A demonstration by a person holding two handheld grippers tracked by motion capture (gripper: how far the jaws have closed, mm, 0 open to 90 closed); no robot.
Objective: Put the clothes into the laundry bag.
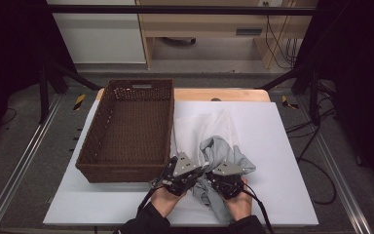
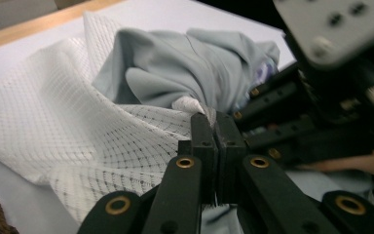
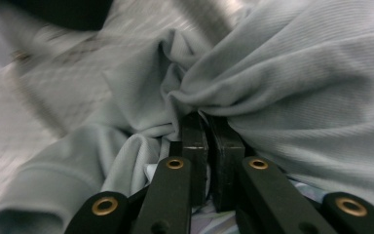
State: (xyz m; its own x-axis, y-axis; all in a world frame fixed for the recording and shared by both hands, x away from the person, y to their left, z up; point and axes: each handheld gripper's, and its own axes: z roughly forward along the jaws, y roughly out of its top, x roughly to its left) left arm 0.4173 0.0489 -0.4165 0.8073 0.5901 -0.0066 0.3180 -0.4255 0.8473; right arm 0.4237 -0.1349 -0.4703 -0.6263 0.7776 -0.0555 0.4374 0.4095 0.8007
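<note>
Step in hand: getting the grey garment (image 1: 222, 156) into or out of the white mesh laundry bag (image 1: 199, 127); which way I cannot tell. Both lie on the white tabletop (image 1: 282, 146), just right of the brown wicker basket (image 1: 131, 127), mid-front of the person.

Left hand-held gripper (image 1: 205, 167): jaws closed tight, pinching the edge of the mesh bag; the left gripper view shows the mesh (image 2: 102, 141) bunching right at the tips, grey cloth (image 2: 190, 63) bulging above it.

Right hand-held gripper (image 1: 208, 179): jaws closed too, clamped on a fold of the grey garment; the right gripper view shows the fabric (image 3: 292, 87) puckering into the tips, mesh blurred behind at upper left.

The two grippers sit just beside each other, near touching, at the bag's near edge. The garment is partly wrapped by the mesh, with a tail hanging toward the front edge of the tabletop. The basket is empty.

Next move, as I judge it: the hands must work against each other, left holding the bag mouth steady while right drives or drags the cloth along the opening. Needs a firm left pinch so the mesh does not slip, and a regrip on the loose tail near the front, since that part is outside the bag. Risk: the mesh snags and travels with the garment.
</note>
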